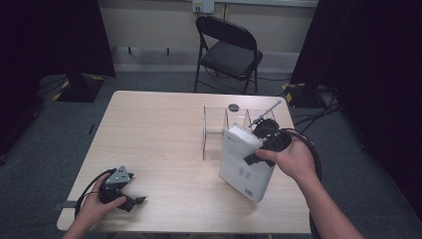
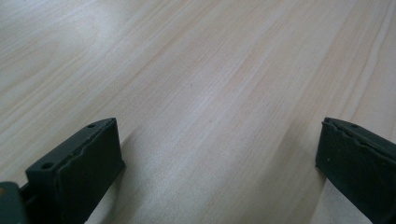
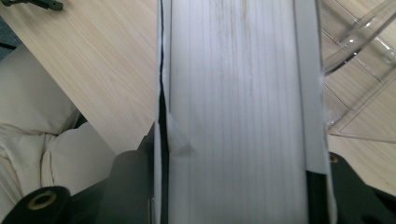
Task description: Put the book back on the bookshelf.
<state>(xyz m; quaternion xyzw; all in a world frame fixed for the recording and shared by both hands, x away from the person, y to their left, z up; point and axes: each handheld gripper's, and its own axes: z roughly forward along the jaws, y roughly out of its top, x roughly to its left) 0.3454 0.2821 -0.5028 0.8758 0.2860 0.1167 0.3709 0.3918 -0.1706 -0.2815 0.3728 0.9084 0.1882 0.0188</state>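
Right hand-held gripper (image 1: 259, 144) clamped on white book (image 1: 244, 164), tilted beside clear organizer (image 1: 215, 130); left hand-held gripper (image 1: 133, 200) apart

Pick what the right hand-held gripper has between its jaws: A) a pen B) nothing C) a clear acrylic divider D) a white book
D: the right hand-held gripper has its jaws closed on the white book, whose page edges run up between the jaws in the right gripper view.

The right claw (image 3: 233, 186) clamps a white book (image 3: 238, 93) by its page edges above the wooden table (image 3: 102, 60).
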